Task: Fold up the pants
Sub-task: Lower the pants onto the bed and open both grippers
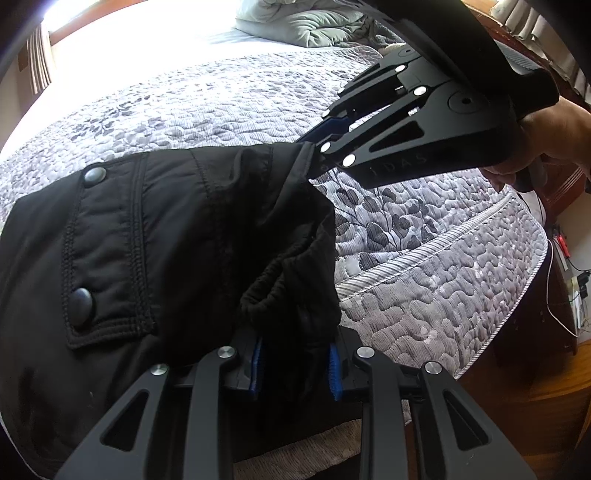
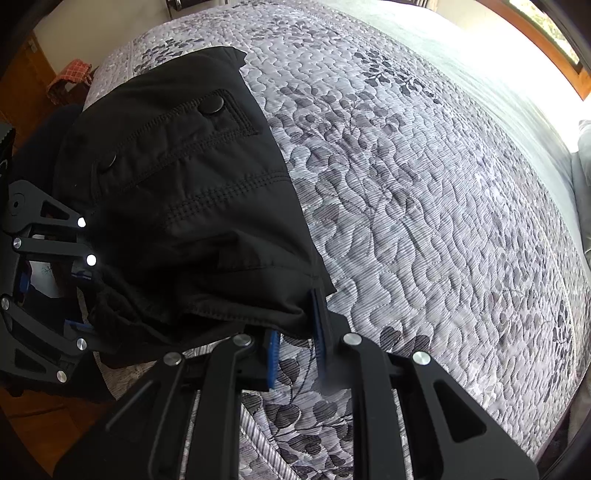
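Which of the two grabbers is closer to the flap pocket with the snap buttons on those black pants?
Left. The left gripper pinches bunched fabric right beside the flap pocket; the right gripper holds the pants' other corner, farther away.

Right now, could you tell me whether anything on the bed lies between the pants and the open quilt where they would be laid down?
Nothing visible does. Both grippers already clamp the black pants at one end, and the grey quilt beside them is bare; the pillows lie far off at the head.
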